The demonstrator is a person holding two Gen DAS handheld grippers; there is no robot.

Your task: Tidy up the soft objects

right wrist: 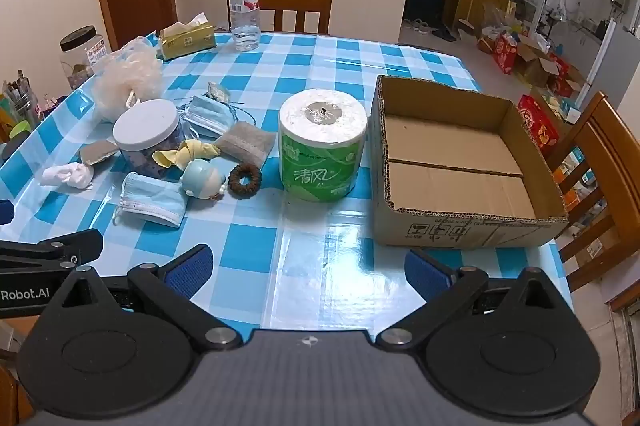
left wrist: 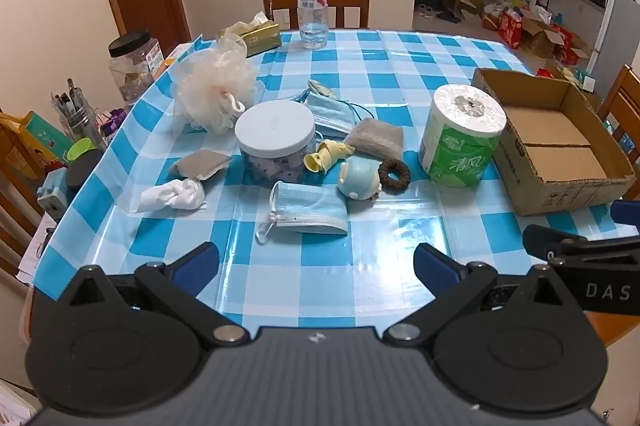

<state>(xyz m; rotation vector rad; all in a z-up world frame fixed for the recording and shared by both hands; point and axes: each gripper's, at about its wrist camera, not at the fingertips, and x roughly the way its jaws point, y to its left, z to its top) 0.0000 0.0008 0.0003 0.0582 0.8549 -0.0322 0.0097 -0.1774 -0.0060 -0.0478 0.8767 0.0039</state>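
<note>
Soft items lie in a heap on the checked table: a blue face mask (left wrist: 308, 207) (right wrist: 154, 199), a second mask (left wrist: 332, 111), a peach bath pouf (left wrist: 214, 83) (right wrist: 128, 81), white crumpled cloth (left wrist: 174, 195), a yellow cloth (left wrist: 326, 153), grey pouches (left wrist: 376, 137), a brown hair ring (left wrist: 395, 174) (right wrist: 245, 180) and a blue round toy (left wrist: 358, 179). A green-wrapped toilet roll (right wrist: 322, 143) (left wrist: 460, 133) stands beside an empty cardboard box (right wrist: 460, 161) (left wrist: 560, 141). My left gripper (left wrist: 316, 262) and right gripper (right wrist: 308, 266) hover open near the front edge, holding nothing.
A white-lidded jar (left wrist: 274, 133) stands among the soft items. A water bottle (left wrist: 312, 1), a tissue box (left wrist: 260, 35) and a black-lidded jar (left wrist: 134, 65) sit at the back and left. Wooden chairs (right wrist: 600, 161) stand behind and to the right.
</note>
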